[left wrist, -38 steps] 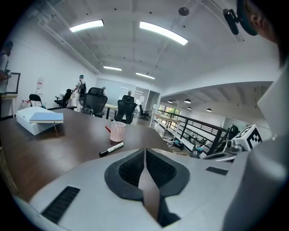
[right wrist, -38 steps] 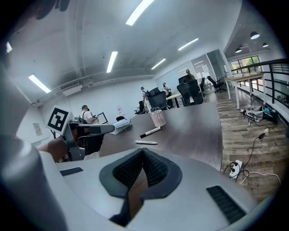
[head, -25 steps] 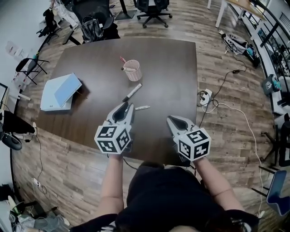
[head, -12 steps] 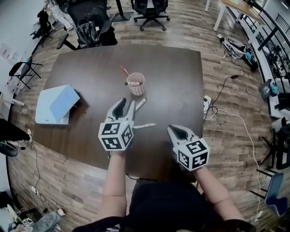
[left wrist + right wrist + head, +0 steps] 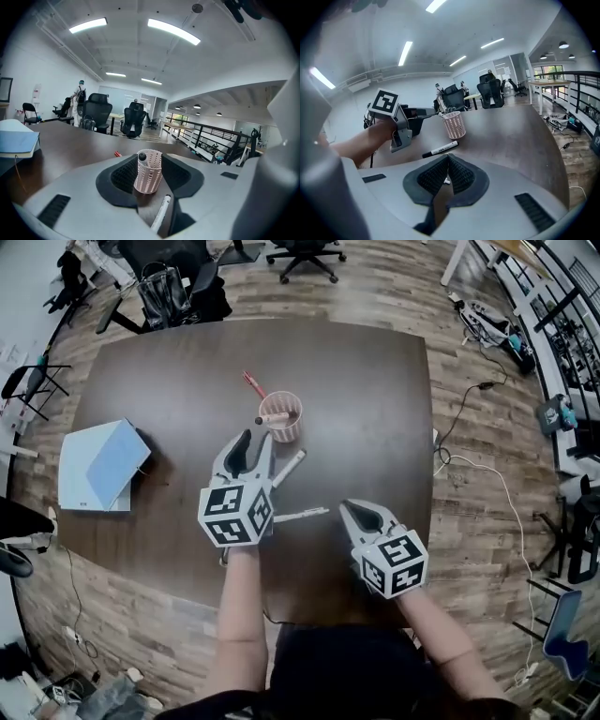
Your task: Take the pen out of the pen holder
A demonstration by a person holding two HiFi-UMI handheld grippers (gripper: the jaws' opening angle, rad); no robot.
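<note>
A pink perforated pen holder (image 5: 281,414) stands mid-table with one dark-tipped pen (image 5: 271,418) leaning in it. In the left gripper view the holder (image 5: 149,171) shows just beyond my jaws. My left gripper (image 5: 253,444) sits just short of the holder, its jaws opening with nothing between them. A white marker (image 5: 289,468) lies beside its right jaw. A second white pen (image 5: 303,515) lies between the two grippers. My right gripper (image 5: 351,511) hangs near the table's front edge, shut and holding nothing. The marker (image 5: 439,149) and holder (image 5: 454,124) lie ahead of it.
A red pen (image 5: 253,383) lies on the dark table (image 5: 375,409) behind the holder. A blue and white notebook (image 5: 94,465) rests at the table's left. Office chairs (image 5: 298,251), a bag and floor cables surround the table.
Both grippers have moved forward over the table toward the holder, the left farther. The left jaws have spread wider. The right jaws stay shut.
</note>
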